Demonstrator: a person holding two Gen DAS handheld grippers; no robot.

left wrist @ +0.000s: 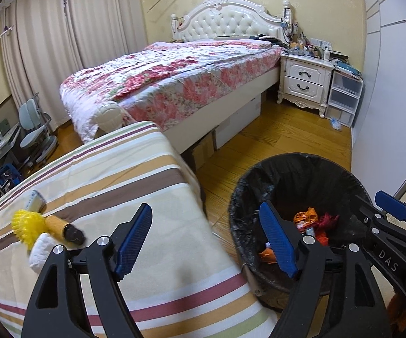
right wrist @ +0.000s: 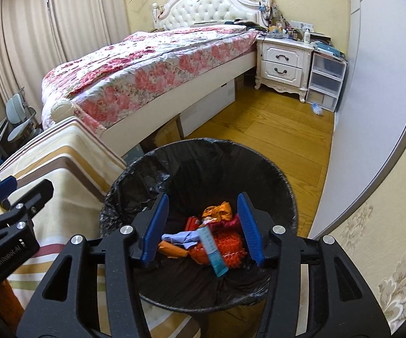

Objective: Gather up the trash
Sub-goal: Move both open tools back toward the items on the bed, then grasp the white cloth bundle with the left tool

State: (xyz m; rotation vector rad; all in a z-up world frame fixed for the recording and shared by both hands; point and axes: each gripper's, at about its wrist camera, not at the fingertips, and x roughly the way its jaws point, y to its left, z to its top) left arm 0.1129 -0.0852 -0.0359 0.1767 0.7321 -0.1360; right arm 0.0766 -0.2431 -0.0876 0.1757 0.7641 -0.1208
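Beside the striped desk (left wrist: 135, 174), your right tongs (right wrist: 203, 228) gape empty above the bin (right wrist: 200, 152) where trash (right wrist: 214, 242) lies; left tongs (left wrist: 205, 239) open toward the yellow brush (left wrist: 28, 226).

two handheld grippers, side by side and apart. the left gripper (left wrist: 207, 242) points forward and down, its blue-padded fingers (left wrist: 134, 238) spread wide with nothing between them. the right gripper (right wrist: 203, 229) also tilts downward, its blue pads (right wrist: 155, 229) parted and empty. in the left wrist view the right gripper (left wrist: 394, 225) shows at the right edge; in the right wrist view the left gripper (right wrist: 2, 197) shows at the left edge.
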